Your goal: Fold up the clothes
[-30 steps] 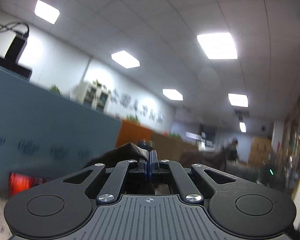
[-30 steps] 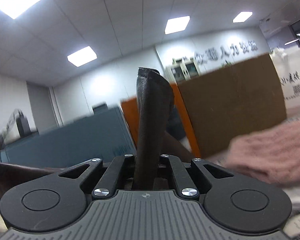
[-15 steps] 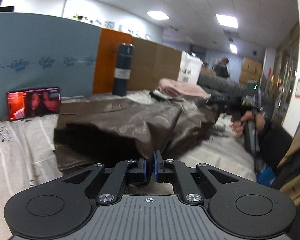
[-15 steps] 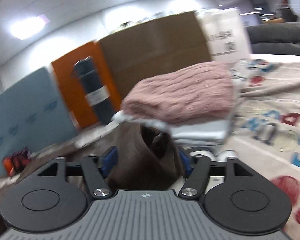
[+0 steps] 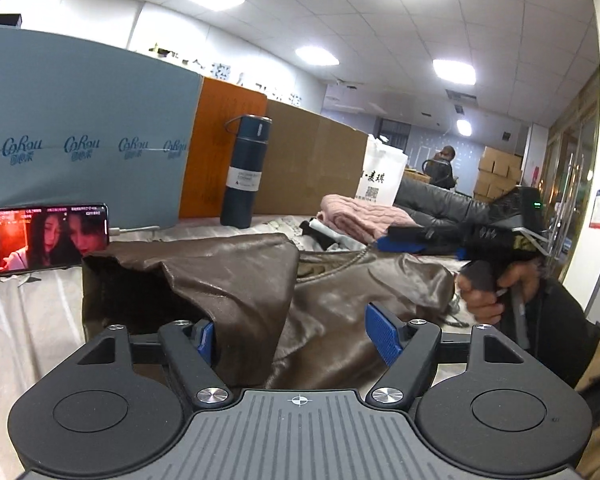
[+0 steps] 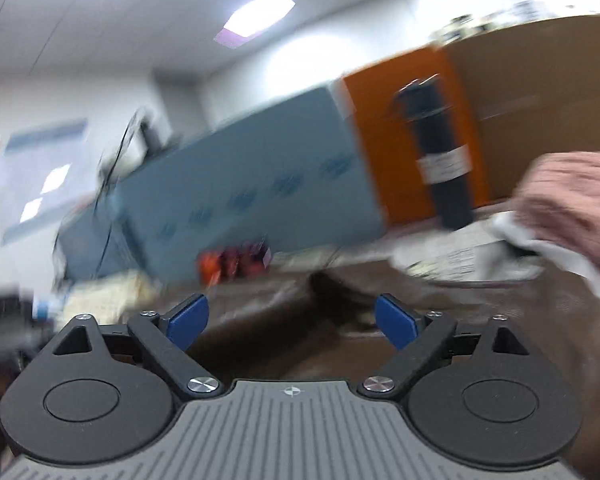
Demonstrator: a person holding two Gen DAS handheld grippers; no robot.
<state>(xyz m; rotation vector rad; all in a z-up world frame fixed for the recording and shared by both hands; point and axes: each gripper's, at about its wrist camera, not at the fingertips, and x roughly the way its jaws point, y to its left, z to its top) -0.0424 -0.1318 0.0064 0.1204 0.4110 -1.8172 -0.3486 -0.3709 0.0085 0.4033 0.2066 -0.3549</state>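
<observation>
Left gripper (image 5: pixel 298 334): fingers spread wide, holding nothing; brown leather-like garment (image 5: pixel 260 292) heaped on the worktop (image 5: pixel 28 320) between and beyond the blue pads, a fold lying against the left pad. Right gripper (image 6: pixel 292 322): fingers likewise wide apart, empty, low over the same garment (image 6: pixel 260 320); view blurred. Noted behind the garment: dark flask (image 5: pixel 244 172) upright, phone (image 5: pixel 50 236) propped against the blue panel (image 5: pixel 84 128), pink knit (image 5: pixel 364 216) folded on a pile at far right.

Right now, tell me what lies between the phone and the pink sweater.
In the left wrist view, the dark blue flask stands between the phone and the pink sweater, farther back; the brown jacket spreads below that stretch.
</observation>
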